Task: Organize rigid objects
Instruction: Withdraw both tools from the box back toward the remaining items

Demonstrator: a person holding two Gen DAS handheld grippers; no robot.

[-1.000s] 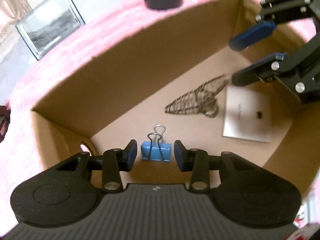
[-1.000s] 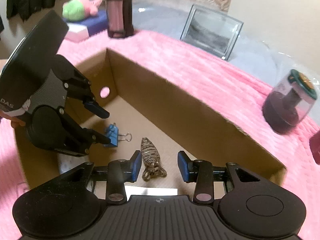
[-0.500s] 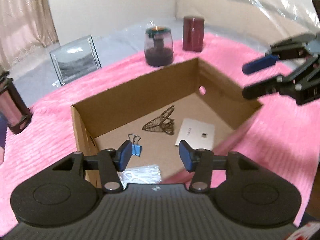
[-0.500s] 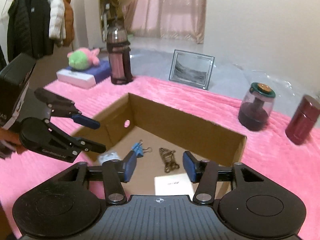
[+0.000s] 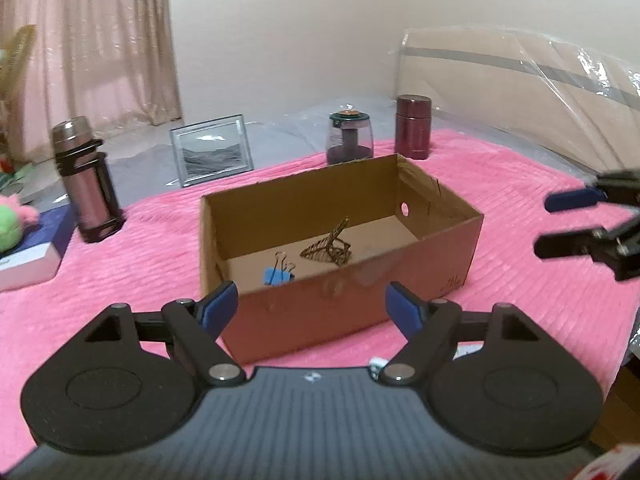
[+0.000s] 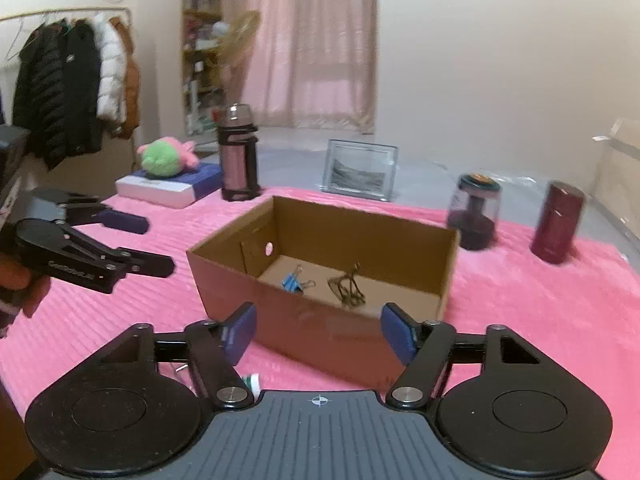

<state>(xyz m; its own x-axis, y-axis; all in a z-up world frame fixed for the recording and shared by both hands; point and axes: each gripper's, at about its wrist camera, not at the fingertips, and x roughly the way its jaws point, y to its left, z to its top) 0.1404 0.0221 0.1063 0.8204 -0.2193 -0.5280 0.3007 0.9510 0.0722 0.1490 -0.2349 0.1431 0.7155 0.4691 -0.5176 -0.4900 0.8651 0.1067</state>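
Observation:
An open cardboard box (image 5: 436, 256) stands on the pink blanket; it also shows in the right wrist view (image 6: 320, 336). Inside lie a blue binder clip (image 5: 276, 276) (image 6: 294, 282) and a brown wire hair clip (image 5: 328, 250) (image 6: 347, 290). My left gripper (image 5: 312, 308) is open and empty, held back in front of the box's near wall. My right gripper (image 6: 316, 330) is open and empty, also in front of the box. Each gripper shows in the other's view, the right (image 5: 560, 220) and the left (image 6: 136, 240).
Behind the box stand a pink thermos (image 5: 86, 184), a picture frame (image 5: 212, 156), a clear dome jar (image 5: 350, 142) and a dark red canister (image 5: 414, 126). A plush toy on a book (image 6: 170, 172) lies at the left. A small tube (image 6: 252, 382) lies under my right gripper.
Both grippers have pulled up and back out of the box, and their jaws have opened wider. The binder clip and hair clip stay inside the box.

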